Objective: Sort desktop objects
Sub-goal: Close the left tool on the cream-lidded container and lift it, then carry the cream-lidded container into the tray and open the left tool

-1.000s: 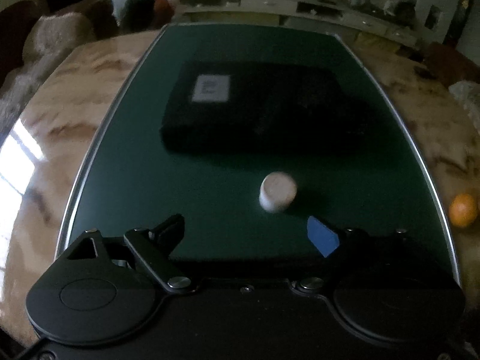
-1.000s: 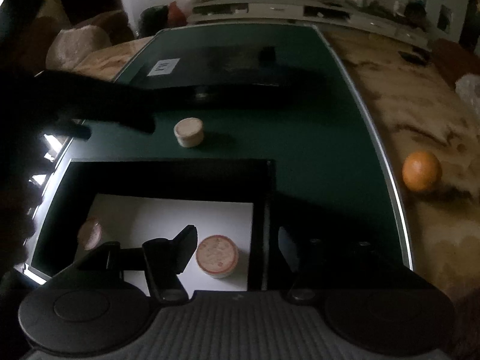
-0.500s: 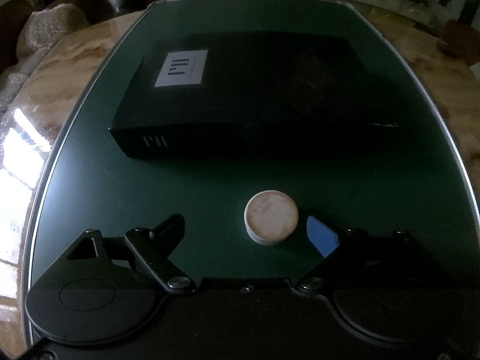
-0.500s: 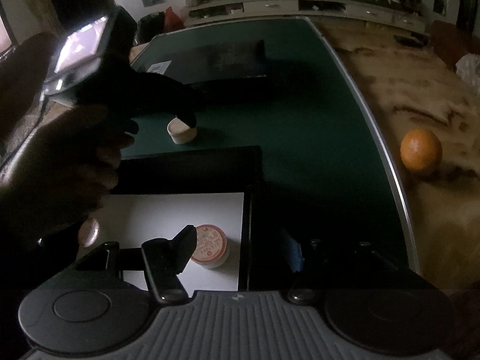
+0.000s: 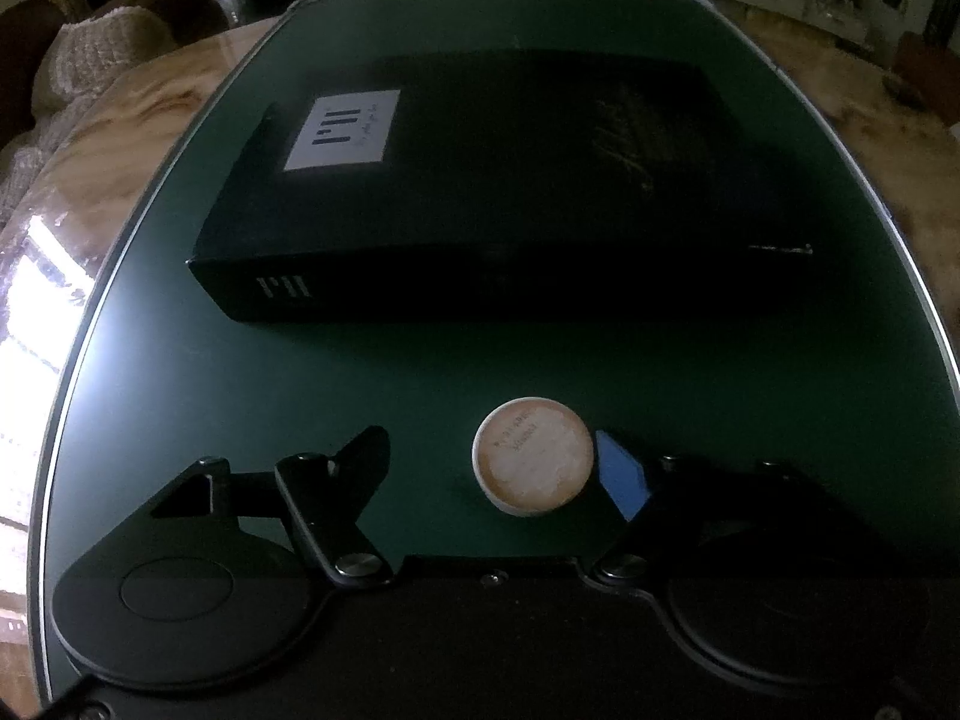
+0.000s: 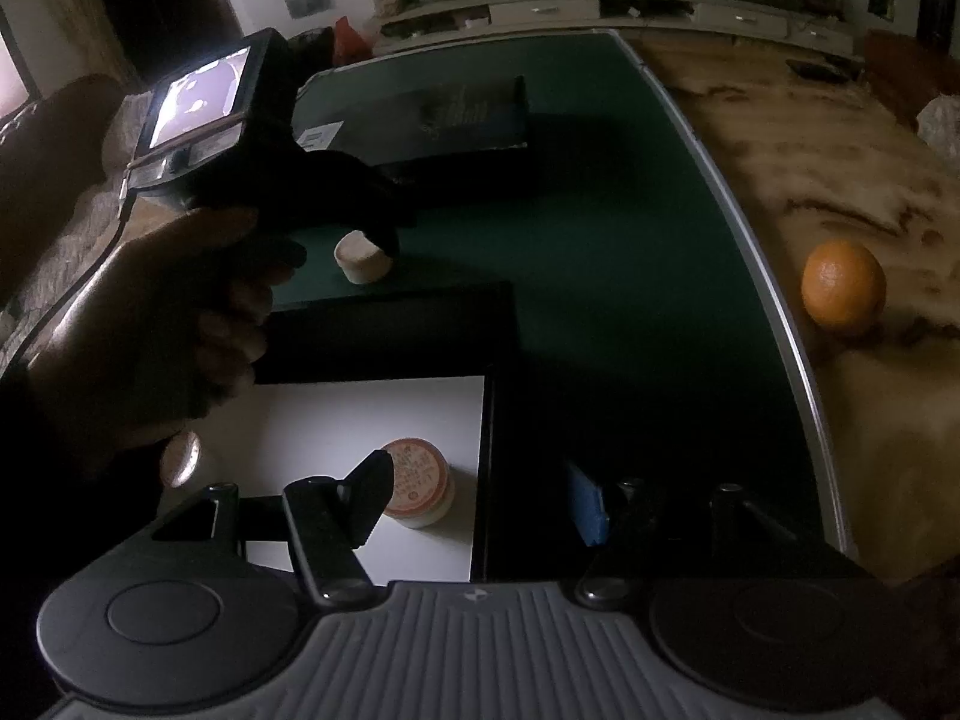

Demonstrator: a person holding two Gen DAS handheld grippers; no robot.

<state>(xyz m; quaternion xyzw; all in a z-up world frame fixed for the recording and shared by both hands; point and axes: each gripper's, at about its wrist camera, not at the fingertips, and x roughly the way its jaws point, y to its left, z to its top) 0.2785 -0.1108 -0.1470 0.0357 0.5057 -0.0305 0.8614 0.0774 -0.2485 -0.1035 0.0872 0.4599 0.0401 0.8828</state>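
A small round white jar (image 5: 533,456) stands on the dark green mat (image 5: 360,372). My left gripper (image 5: 492,468) is open around it, with the blue right pad (image 5: 621,477) touching or almost touching its side and the left finger well apart. The jar also shows in the right wrist view (image 6: 363,256) under the left gripper's tip. My right gripper (image 6: 480,495) is open and empty above the near right corner of an open black box (image 6: 498,360) with a white floor. In that box lie a round orange-lidded tin (image 6: 417,482) and a small round object (image 6: 180,459).
A closed black box with a white label (image 5: 498,192) lies on the mat beyond the jar. An orange (image 6: 843,285) sits on the marbled tabletop right of the mat's metal edge (image 6: 780,312). The person's left hand (image 6: 150,324) holds the left gripper.
My left gripper has moved forward and down over the mat, so the white jar now sits between its fingers. My right gripper has stayed over the open box.
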